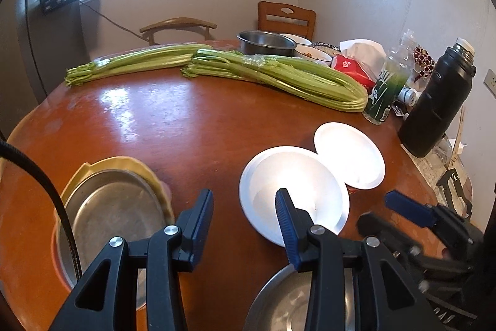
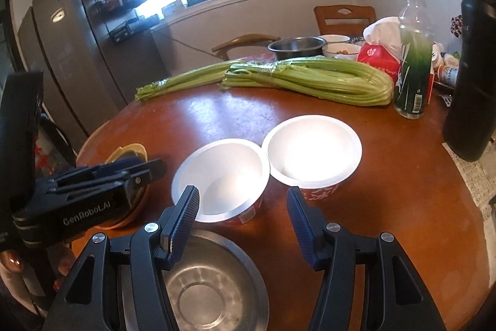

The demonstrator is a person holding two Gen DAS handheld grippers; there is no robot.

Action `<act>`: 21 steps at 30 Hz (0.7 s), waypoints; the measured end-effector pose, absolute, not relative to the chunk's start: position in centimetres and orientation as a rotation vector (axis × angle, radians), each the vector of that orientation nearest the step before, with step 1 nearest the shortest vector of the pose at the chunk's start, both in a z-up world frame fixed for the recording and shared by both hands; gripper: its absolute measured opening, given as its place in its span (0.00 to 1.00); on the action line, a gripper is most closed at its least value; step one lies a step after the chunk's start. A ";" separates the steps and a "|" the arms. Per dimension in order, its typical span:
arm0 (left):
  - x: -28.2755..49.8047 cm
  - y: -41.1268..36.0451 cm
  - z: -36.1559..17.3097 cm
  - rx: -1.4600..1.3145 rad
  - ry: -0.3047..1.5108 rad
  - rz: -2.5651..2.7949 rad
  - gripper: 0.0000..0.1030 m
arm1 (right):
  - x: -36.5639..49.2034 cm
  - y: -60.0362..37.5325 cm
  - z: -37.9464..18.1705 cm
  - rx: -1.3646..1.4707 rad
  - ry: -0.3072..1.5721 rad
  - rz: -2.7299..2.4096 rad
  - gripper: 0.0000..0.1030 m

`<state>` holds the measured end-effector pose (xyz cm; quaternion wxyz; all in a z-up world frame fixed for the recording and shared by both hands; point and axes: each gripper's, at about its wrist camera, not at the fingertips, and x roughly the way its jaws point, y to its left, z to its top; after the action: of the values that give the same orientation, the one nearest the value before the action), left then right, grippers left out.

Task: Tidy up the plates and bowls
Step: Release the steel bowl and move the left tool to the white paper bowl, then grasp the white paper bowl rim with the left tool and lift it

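Two white paper bowls with red print stand side by side on the brown round table (image 2: 387, 207): the near-left bowl (image 2: 221, 179) (image 1: 294, 188) and the far-right bowl (image 2: 313, 146) (image 1: 350, 154). A steel bowl (image 2: 214, 284) (image 1: 288, 306) sits at the near edge. A steel plate (image 1: 114, 219) lies on a yellow plate (image 1: 124, 163) at the left. My left gripper (image 1: 245, 210) is open and empty, between the steel plate and the near-left bowl. My right gripper (image 2: 243, 203) is open and empty above the steel bowl, just short of the near-left bowl.
Two celery bunches (image 2: 310, 76) lie across the far half of the table. Behind them are a steel pot (image 2: 296, 47), food bowls, a red tissue pack (image 2: 376, 56), a green bottle (image 2: 414, 76) and a black flask (image 2: 471, 76). Chairs stand beyond; a fridge (image 2: 71, 51) is at the left.
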<state>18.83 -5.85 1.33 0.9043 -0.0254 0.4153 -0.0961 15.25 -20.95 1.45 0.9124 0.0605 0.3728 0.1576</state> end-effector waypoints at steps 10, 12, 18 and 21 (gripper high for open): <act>20.8 -6.5 -0.7 -0.049 0.906 -0.218 0.40 | 16.9 -20.2 -1.0 0.126 0.831 0.367 0.56; 21.1 -6.6 -1.0 -0.049 0.911 -0.232 0.40 | 17.2 -20.0 -1.4 0.123 0.841 0.377 0.54; 21.8 -7.1 -1.9 -0.041 0.928 -0.248 0.40 | 18.3 -20.0 -2.1 0.123 0.855 0.393 0.48; 22.1 -7.3 -2.3 -0.051 0.942 -0.268 0.39 | 18.5 -19.8 -2.1 0.106 0.850 0.403 0.42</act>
<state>22.13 -7.30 -2.34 0.8823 -0.0246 0.4521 -0.1288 18.50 -19.79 -2.15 0.8901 0.0513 0.4092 0.1942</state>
